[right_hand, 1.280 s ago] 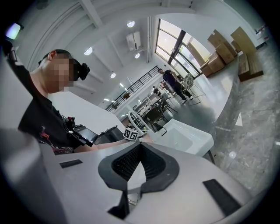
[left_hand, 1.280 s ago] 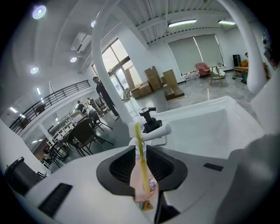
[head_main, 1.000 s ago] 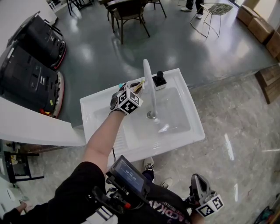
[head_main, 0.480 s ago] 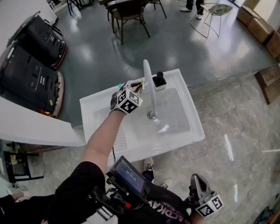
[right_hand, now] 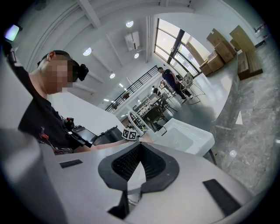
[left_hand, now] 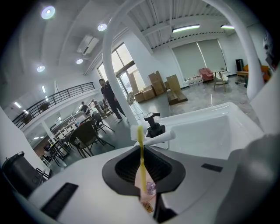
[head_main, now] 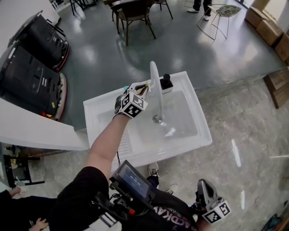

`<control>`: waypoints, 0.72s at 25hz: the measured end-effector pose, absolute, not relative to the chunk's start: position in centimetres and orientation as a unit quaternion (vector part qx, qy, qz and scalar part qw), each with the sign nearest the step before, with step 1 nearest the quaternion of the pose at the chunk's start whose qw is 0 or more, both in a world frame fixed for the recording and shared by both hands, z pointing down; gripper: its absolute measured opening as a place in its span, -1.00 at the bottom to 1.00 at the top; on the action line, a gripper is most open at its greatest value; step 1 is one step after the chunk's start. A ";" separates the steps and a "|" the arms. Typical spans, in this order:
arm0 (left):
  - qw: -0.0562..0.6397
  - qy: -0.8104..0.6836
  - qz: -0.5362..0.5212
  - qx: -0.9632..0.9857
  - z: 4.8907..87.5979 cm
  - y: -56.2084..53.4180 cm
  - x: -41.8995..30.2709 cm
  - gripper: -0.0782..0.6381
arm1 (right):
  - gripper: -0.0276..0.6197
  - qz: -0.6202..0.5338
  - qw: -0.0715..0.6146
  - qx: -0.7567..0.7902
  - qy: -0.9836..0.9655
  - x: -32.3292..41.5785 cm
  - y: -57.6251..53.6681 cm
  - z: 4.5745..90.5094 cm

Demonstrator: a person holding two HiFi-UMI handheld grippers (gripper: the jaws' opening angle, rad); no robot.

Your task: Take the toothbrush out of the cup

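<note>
A yellow toothbrush [head_main: 144,85] with white bristles stands up between the jaws of my left gripper [head_main: 142,89], which is shut on its handle. In the left gripper view the toothbrush [left_hand: 140,151] rises straight out of the left gripper [left_hand: 144,192], head uppermost. The gripper hangs above the back rim of the white sink [head_main: 192,143], just left of the tall white faucet [head_main: 157,92]. No cup shows clearly; a small teal edge peeks from behind the gripper. My right gripper [head_main: 202,186] is low at my side, shut and holding nothing [right_hand: 130,191].
A black knob [head_main: 166,82] on a white base sits at the sink's back rim, right of the faucet. Black machines [head_main: 31,58] and a white counter [head_main: 36,131] lie to the left. Chairs [head_main: 131,11], a wire stool [head_main: 223,11] and cardboard boxes [head_main: 266,22] stand beyond.
</note>
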State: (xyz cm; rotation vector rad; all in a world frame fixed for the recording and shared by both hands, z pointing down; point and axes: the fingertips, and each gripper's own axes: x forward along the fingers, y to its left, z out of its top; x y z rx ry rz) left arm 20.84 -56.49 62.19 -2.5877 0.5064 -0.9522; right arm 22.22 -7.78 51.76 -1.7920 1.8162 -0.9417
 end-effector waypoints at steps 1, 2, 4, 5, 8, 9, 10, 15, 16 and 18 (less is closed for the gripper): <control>0.169 0.179 -0.332 -0.911 62.0 -56.5 20.8 -0.70 | -0.89 -0.339 0.209 -0.643 0.654 22.2 -7.8 51.8; 0.170 0.181 -0.329 -0.911 61.8 -56.5 20.7 -0.70 | -0.89 -0.339 0.209 -0.642 0.655 22.1 -7.9 51.8; 0.170 0.184 -0.324 -0.912 61.4 -56.5 20.4 -0.70 | -0.89 -0.339 0.208 -0.640 0.658 22.0 -8.0 51.8; 0.169 0.186 -0.322 -0.913 61.1 -56.5 20.3 -0.70 | -0.89 -0.339 0.208 -0.638 0.659 22.0 -8.1 51.8; 0.166 0.190 -0.313 -0.916 60.3 -56.5 19.6 -0.70 | -0.89 -0.340 0.208 -0.635 0.662 21.7 -8.3 51.8; 0.165 0.191 -0.310 -0.917 59.9 -56.4 19.4 -0.70 | -0.89 -0.341 0.209 -0.633 0.663 21.6 -8.4 51.8; 0.165 0.192 -0.306 -0.918 59.6 -56.3 19.2 -0.70 | -0.89 -0.341 0.209 -0.631 0.664 21.5 -8.4 51.8; 0.141 0.202 -0.281 -0.928 57.5 -56.1 18.3 -0.71 | -0.89 -0.341 0.209 -0.620 0.675 21.2 -9.0 51.7; 0.131 0.203 -0.274 -0.931 57.0 -56.0 18.0 -0.71 | -0.89 -0.341 0.209 -0.617 0.678 21.0 -9.1 51.7; 0.116 0.207 -0.262 -0.935 55.8 -55.7 17.4 -0.71 | -0.89 -0.340 0.209 -0.611 0.684 20.8 -9.3 51.7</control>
